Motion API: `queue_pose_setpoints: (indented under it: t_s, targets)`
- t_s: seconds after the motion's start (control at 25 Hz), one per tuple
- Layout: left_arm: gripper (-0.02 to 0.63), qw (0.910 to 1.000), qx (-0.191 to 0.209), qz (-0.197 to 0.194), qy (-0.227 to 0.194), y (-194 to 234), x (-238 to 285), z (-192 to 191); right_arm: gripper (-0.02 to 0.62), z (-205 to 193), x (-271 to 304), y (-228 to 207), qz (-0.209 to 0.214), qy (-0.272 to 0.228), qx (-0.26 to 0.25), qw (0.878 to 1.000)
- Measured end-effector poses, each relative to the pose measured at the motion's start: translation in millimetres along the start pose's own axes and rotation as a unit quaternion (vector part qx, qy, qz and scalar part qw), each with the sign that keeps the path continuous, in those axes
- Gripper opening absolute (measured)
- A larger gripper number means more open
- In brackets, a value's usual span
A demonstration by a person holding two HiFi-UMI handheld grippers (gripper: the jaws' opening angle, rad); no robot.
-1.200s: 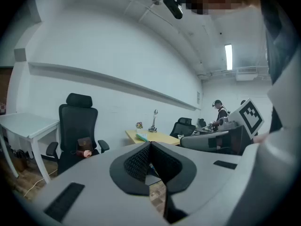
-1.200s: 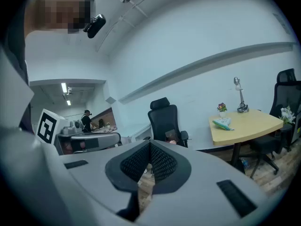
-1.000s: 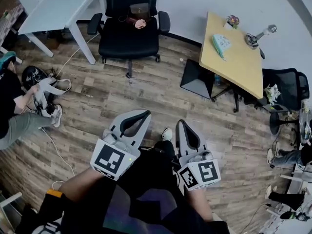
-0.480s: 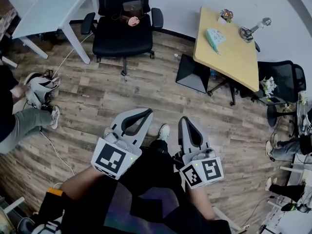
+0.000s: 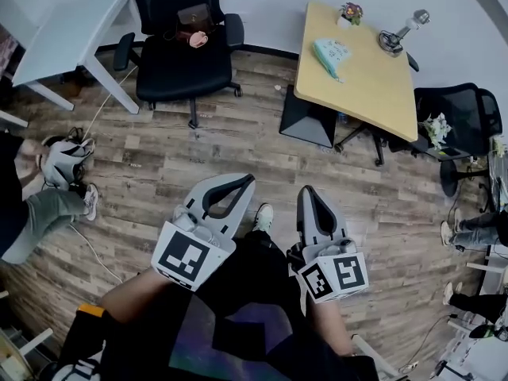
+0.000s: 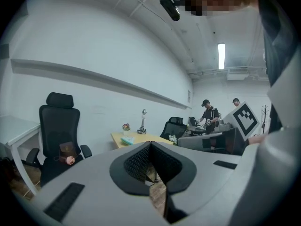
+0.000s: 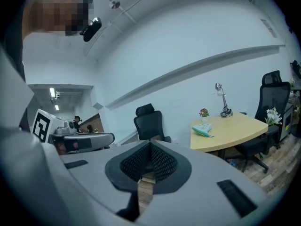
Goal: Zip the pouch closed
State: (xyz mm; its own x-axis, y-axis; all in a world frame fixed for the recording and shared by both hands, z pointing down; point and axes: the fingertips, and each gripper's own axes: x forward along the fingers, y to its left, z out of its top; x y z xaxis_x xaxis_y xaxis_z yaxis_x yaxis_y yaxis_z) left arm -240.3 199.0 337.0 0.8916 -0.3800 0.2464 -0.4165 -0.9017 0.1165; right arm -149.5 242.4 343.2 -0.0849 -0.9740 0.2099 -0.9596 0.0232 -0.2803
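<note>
A teal pouch (image 5: pixel 329 55) lies on the yellow table (image 5: pixel 373 94) across the room, also visible in the left gripper view (image 6: pixel 127 140) and the right gripper view (image 7: pixel 203 130). I hold both grippers low in front of my body, above the wooden floor and far from the pouch. My left gripper (image 5: pixel 248 182) points roughly toward the table, its jaws closed together with nothing between them (image 6: pixel 150 145). My right gripper (image 5: pixel 308 190) stands beside it, shut and empty too (image 7: pixel 150 142).
A black office chair (image 5: pixel 178 50) with a small brown bag on its seat stands left of the table, next to a white desk (image 5: pixel 63 22). A desk lamp (image 5: pixel 394 38) and a small plant (image 5: pixel 349 12) share the yellow table. Another black chair (image 5: pixel 456 121) stands at right. A person (image 5: pixel 32 209) sits on the floor at left.
Both grippers have moved forward together over the floor. The yellow table and the black chair have shifted left and sit nearer in the head view. The jaws stayed shut.
</note>
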Motion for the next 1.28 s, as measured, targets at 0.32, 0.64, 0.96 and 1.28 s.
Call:
queue_pose_setpoints:
  t_s: [0.32, 0.64, 0.96, 1.28]
  targets:
    - [0.011, 0.9996, 0.024, 0.009, 0.008, -28, 74, 23, 0.009, 28, 1, -79, 0.002, -0.016, -0.017, 1.000]
    - [0.011, 0.9991, 0.035, 0.022, 0.011, -65, 134, 33, 0.009, 39, -10, -145, 0.012, -0.008, -0.026, 1.000]
    - [0.011, 0.9984, 0.046, 0.025, 0.022, -80, 170, 39, 0.009, 44, -11, -187, 0.009, -0.003, -0.014, 1.000]
    - [0.011, 0.9991, 0.034, 0.003, 0.026, -61, 213, 37, 0.009, 39, 16, -213, -0.015, 0.020, -0.015, 1.000]
